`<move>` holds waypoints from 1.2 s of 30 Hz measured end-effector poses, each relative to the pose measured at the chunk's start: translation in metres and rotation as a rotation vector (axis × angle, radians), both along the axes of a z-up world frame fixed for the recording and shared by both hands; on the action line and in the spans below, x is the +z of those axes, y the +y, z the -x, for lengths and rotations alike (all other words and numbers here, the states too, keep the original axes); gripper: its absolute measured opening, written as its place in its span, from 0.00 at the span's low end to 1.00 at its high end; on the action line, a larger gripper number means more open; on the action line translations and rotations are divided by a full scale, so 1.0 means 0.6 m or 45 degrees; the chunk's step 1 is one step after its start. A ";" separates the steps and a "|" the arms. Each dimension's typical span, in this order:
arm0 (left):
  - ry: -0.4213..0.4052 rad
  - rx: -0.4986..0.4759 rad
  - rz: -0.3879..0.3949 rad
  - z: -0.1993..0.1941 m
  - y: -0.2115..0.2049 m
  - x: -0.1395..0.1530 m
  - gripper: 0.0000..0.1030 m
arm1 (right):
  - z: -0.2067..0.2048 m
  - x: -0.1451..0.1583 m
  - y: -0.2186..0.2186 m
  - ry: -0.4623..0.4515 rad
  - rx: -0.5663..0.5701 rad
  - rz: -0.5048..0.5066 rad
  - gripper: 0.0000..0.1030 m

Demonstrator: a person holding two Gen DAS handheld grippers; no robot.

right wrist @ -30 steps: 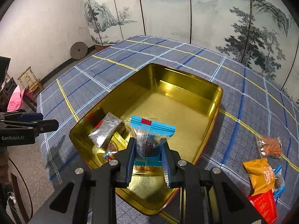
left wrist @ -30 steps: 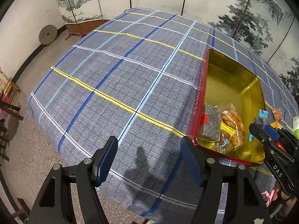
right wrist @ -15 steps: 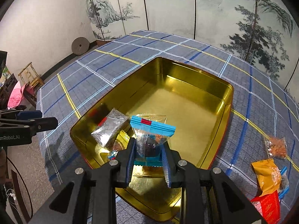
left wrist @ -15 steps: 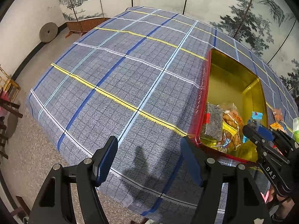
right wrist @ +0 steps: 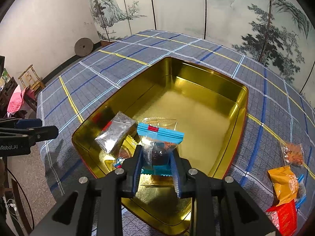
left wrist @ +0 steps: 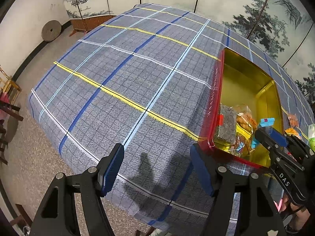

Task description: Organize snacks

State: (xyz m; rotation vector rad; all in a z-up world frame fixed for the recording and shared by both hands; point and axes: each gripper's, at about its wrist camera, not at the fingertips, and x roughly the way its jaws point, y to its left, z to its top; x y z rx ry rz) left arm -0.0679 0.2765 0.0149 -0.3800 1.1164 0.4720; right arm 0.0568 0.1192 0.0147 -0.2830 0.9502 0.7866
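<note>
Two hand-held grippers are in my views. My right hand-held gripper [right wrist: 156,164] pinches a clear snack packet with a blue header [right wrist: 159,143] and holds it over the near end of the gold tin [right wrist: 239,118], which has a red outer wall. My left hand-held gripper [left wrist: 156,166] stands spread with nothing between its pads, over bare cloth just left of the tin.

Inside the tin, at its near-left corner, I see a dark silvery packet [right wrist: 116,133] lying beside some smaller wrappers; the tin's far half is bare gold. To the right of the tin, on the cloth, lie a clear pack of orange pieces [right wrist: 293,153], an orange pouch [right wrist: 283,184] and a red packet [right wrist: 283,218].

The worktop [left wrist: 122,74] is covered in a blue-grey checked cloth crossed by yellow, white and dark blue lines. Behind the tin stands a folding screen [right wrist: 177,7] painted with misty mountains and pines. Left of the tin, a round stone disc [right wrist: 83,47] leans on the pale wall, and a small bamboo chair [right wrist: 31,78] stands on the speckled floor.
</note>
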 end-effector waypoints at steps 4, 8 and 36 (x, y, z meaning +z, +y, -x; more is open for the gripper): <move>0.003 -0.005 0.000 0.000 -0.003 -0.001 0.64 | -0.001 -0.001 -0.002 0.007 -0.007 -0.005 0.30; 0.004 -0.008 -0.005 0.000 -0.008 0.001 0.64 | -0.002 0.004 -0.007 0.005 -0.016 -0.019 0.36; -0.033 -0.307 -0.049 -0.067 -0.170 0.035 0.64 | -0.024 0.048 -0.268 -0.094 -0.259 0.026 0.48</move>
